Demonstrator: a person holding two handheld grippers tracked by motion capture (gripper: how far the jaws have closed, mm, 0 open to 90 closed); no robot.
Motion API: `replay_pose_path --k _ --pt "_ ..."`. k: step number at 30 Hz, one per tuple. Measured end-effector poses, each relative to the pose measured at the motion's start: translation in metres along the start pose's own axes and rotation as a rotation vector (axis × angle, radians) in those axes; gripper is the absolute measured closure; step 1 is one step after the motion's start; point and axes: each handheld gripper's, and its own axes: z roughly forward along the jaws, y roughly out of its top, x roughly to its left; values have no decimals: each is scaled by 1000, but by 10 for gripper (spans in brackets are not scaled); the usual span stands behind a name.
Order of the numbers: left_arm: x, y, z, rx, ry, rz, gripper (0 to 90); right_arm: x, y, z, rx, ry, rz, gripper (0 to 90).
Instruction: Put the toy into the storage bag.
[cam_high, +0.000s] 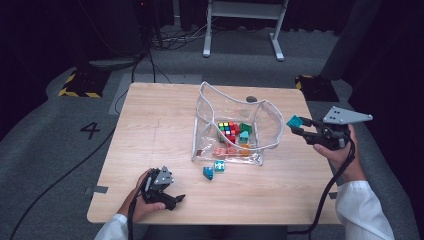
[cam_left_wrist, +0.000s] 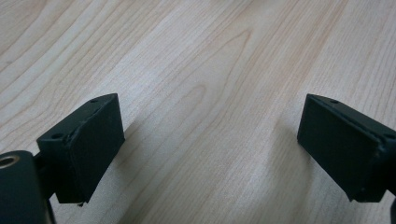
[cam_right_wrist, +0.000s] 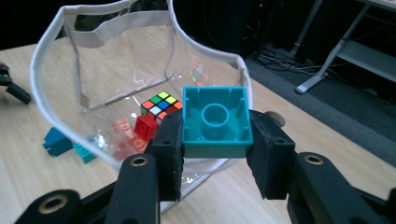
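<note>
Right gripper (cam_right_wrist: 215, 144): closing its jaws on the teal block (cam_right_wrist: 215, 122), pads pressing on two opposite sides, hollow underside facing the camera.
Teal block in the high view (cam_high: 294, 121): hanging in the air at the right of the clear bag (cam_high: 270, 125), just outside its white-edged rim, above the right part of the table (cam_high: 150, 125).
Clear bag: standing open-topped at the table's middle, holding a colour cube (cam_high: 227, 128) and red, green, orange and teal bricks.
Left gripper (cam_high: 172, 199): resting near the table's near edge at the left, jaws standing wide apart with bare wood between them (cam_left_wrist: 210, 154).
Loose blocks: two teal blocks (cam_high: 214, 170) lying just near of the bag.
Open room: the table's left half lying bare; a bare strip running along the right edge.
</note>
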Motion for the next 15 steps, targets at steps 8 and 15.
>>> replay_pose_path --k 8,15 --pt "0 0 0 1 1 0 74 1 32 29 48 20 -65 594" --pt "0 0 0 0 0 0 74 2 44 56 97 55 -94 594"
